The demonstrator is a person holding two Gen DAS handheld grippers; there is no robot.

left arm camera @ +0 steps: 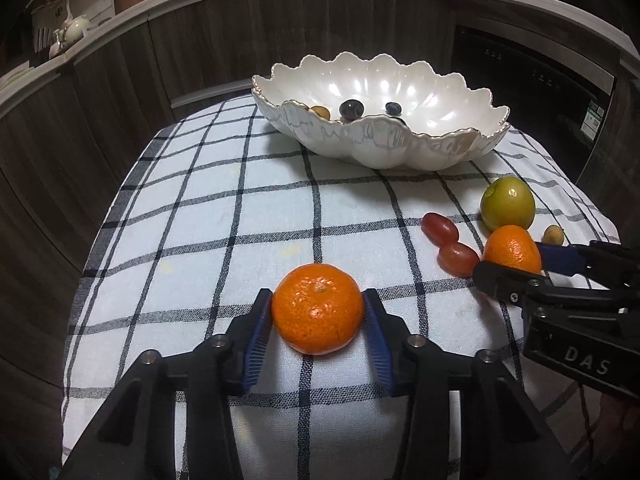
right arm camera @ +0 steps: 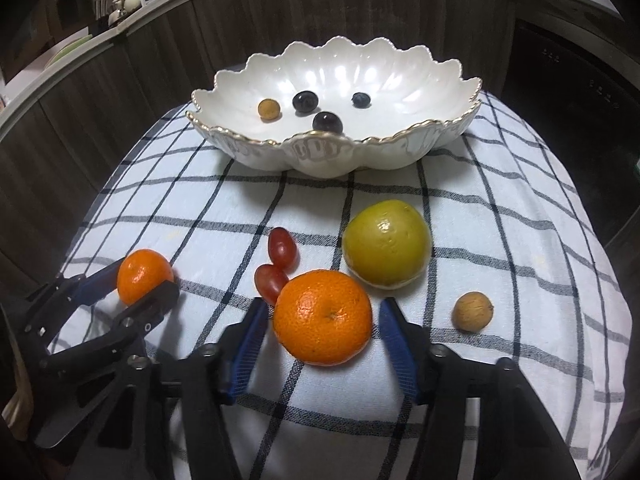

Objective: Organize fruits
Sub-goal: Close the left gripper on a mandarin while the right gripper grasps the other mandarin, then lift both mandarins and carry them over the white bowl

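Gripping a mandarin [left arm camera: 318, 308] in left tongs [left arm camera: 318, 312], right tongs [right arm camera: 322, 320] straddling another mandarin [right arm camera: 323, 317]

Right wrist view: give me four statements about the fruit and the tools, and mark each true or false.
1. Four small fruits lie in the bowl. True.
2. The green fruit lies in the bowl. False: it sits on the checked cloth, just behind the right mandarin.
3. Each tool has a mandarin between its fingers. True: the left tool brackets the left mandarin, and the right tool brackets the right mandarin.
4. The small brown fruit on the cloth lies between the two mandarins. False: it lies beyond the right mandarin, on the side away from the left one.
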